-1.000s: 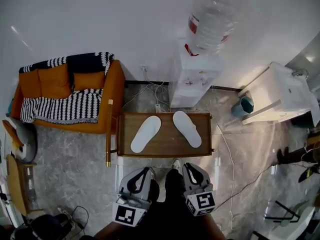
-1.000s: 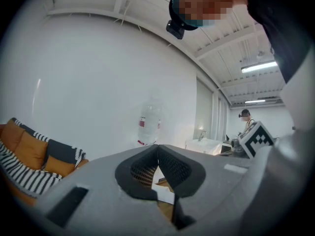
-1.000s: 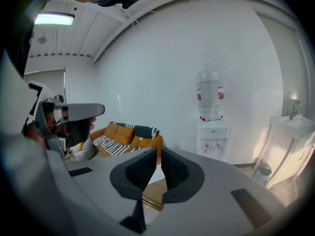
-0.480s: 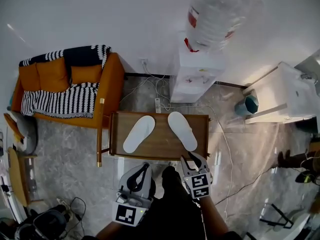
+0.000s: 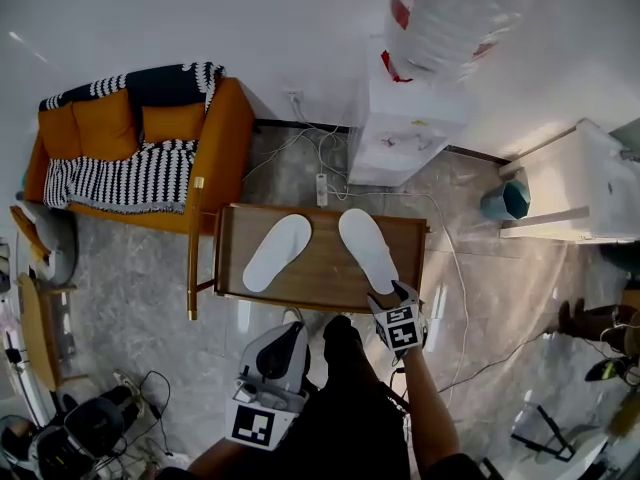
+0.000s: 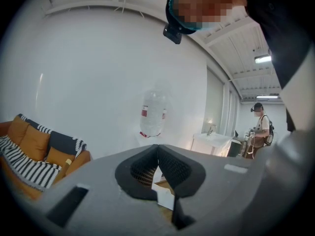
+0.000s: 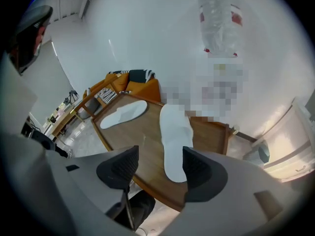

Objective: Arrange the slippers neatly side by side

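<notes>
Hovering right tool (image 5: 387,294): jaws apart, just been opening, nothing gripped
Right slipper (image 5: 368,250): heel just beyond tool tips, on counter (image 5: 322,280)
Left tool (image 5: 292,330): closed, empty

matt white cloth slippers (image 5: 277,253), smooth wooden table (image 5: 322,280), glossy marbled floor (image 5: 130,288)

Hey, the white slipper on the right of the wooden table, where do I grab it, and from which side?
Take the right slipper by its near rounded end beside the table's front edge, coming down from that side. It lies flat, lengthwise away from you, so that end is likely easiest to pinch.
</notes>
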Demonstrator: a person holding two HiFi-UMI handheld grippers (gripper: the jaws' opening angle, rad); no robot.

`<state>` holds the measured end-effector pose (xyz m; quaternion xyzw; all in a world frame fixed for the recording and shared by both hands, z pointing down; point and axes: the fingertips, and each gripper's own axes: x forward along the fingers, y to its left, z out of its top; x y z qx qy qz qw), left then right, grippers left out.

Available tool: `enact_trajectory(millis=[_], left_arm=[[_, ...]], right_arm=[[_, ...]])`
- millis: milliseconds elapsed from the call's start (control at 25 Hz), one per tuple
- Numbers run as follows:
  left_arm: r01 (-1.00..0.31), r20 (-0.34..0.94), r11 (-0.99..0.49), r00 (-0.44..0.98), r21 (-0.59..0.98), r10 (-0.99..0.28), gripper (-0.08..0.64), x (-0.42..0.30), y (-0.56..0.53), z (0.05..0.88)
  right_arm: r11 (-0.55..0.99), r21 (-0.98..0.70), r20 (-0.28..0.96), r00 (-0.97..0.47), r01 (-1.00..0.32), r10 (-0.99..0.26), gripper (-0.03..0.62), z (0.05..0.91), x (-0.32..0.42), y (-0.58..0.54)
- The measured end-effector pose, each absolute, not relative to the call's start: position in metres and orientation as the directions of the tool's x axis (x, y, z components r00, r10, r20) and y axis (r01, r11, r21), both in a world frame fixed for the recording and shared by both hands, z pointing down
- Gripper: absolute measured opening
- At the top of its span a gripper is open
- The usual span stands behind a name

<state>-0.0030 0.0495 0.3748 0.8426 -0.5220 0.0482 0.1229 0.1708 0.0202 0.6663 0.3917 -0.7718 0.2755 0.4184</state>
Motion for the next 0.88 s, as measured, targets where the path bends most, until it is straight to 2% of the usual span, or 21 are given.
enact_trajectory(millis=[160,320,440,880], left_arm=[[-0.895,0.227,-0.415,0.443,0.162,-0.867,0.017,-0.002,0.050,0.381],[-0.897,0.249,-0.412,0.440,0.158,-0.863,0.017,-0.004,0.049,0.389],[-0.900,0.255,-0.404,0.434,0.164,-0.864,0.017,-0.004,0.048,0.393],[-0.905,0.288,-0.387,0.423,0.174,-0.859,0.017,-0.007,0.044,0.405]], right_arm=[[0.513,-0.097,0.903,-0.293,-0.853,-0.315,0.265,0.709,0.187,0.020],[0.508,-0.056,0.917,-0.246,-0.860,-0.314,0.287,0.739,0.202,0.011],[0.504,-0.046,0.918,-0.236,-0.863,-0.319,0.295,0.753,0.208,0.006],[0.479,-0.088,0.957,-0.209,-0.873,-0.204,0.313,0.786,0.216,0.011]])
